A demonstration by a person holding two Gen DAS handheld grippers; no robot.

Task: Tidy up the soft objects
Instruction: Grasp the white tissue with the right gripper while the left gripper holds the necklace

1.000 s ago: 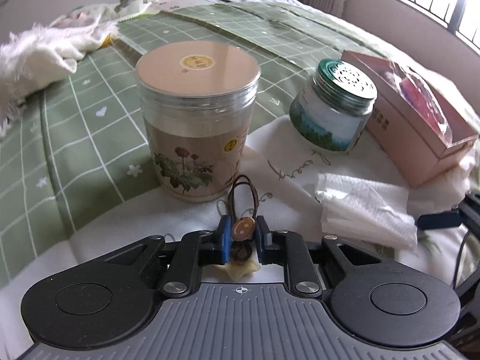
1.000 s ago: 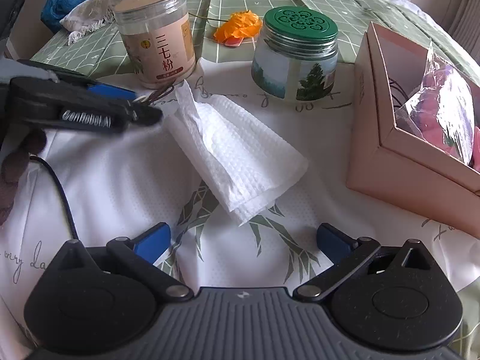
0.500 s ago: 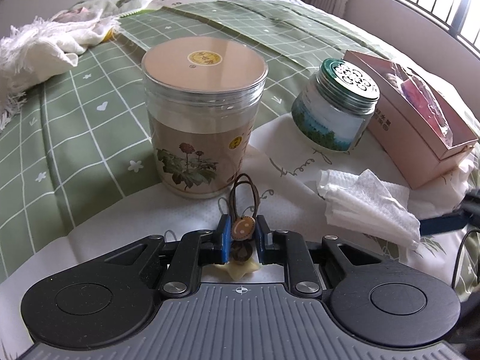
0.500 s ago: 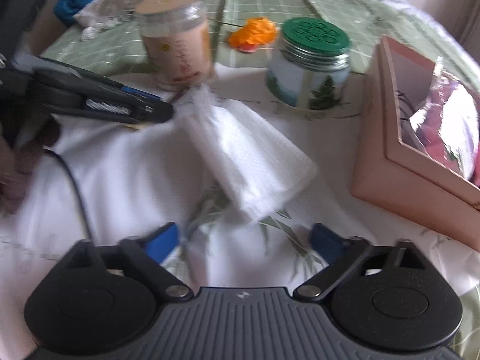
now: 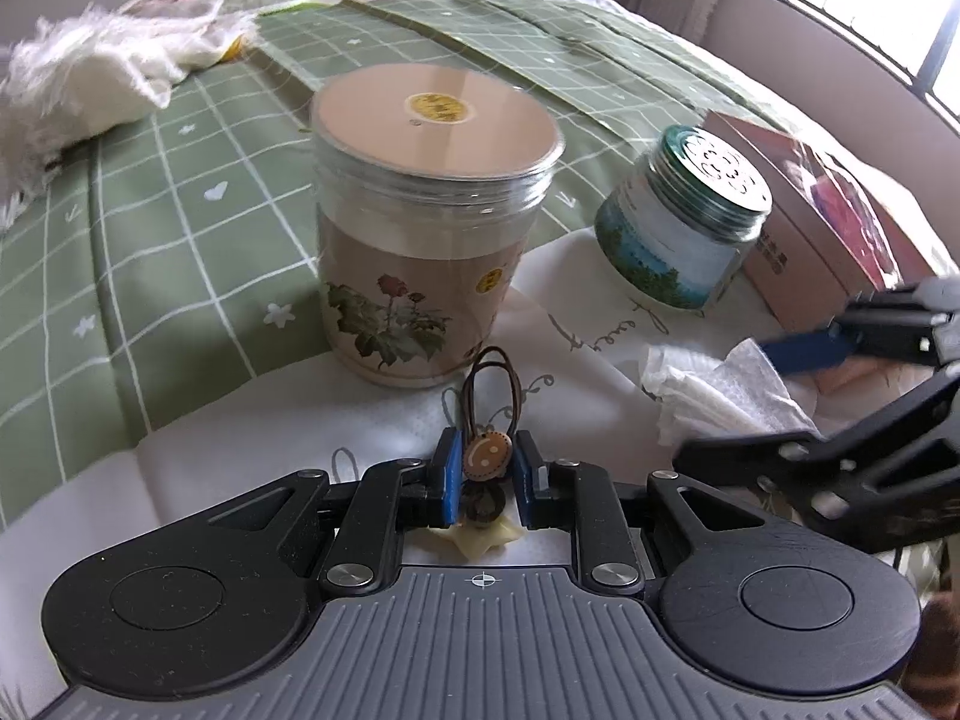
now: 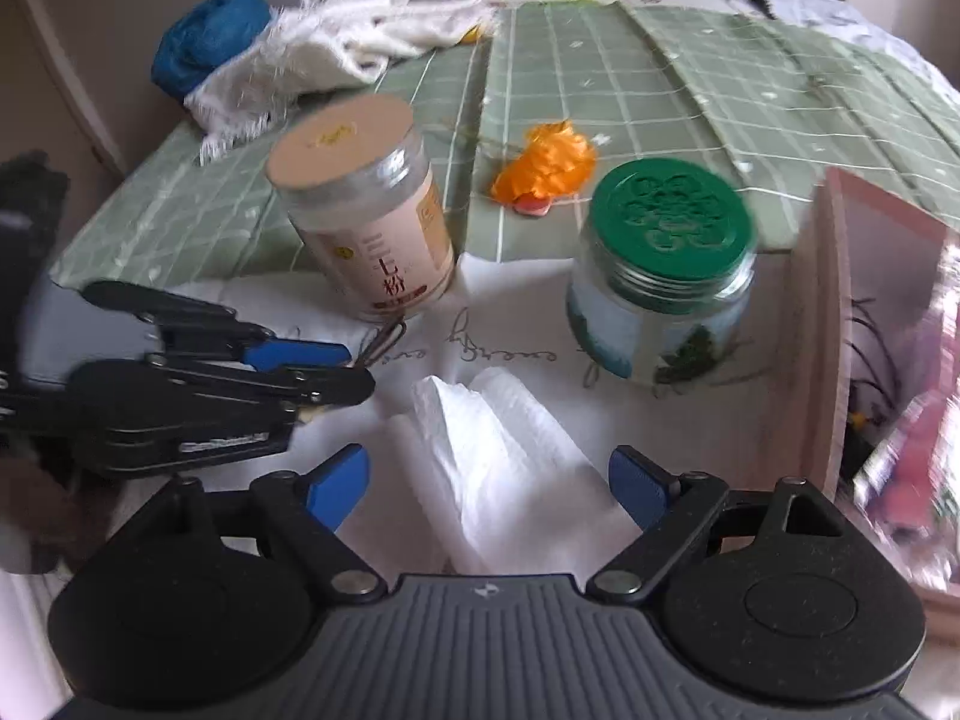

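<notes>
2 grippers are at work over the white cloth on the bed. The left gripper is squeezed tight on a brown hair tie. It grips the little round smiley charm, so the loops stick up and out in front, close to the tall jar. A firm pinch on the hard charm probably keeps the stretchy tie from slipping away.

The right gripper is spread wide, with 1 blue finger on each side of the white tissue. The tissue lies folded and crumpled on the cloth, between the 2 grippers. The wide gap looks ready to close on its puffy middle.

The pink box stands open just to the right, past the green-lid jar. It may be where soft things go.
</notes>
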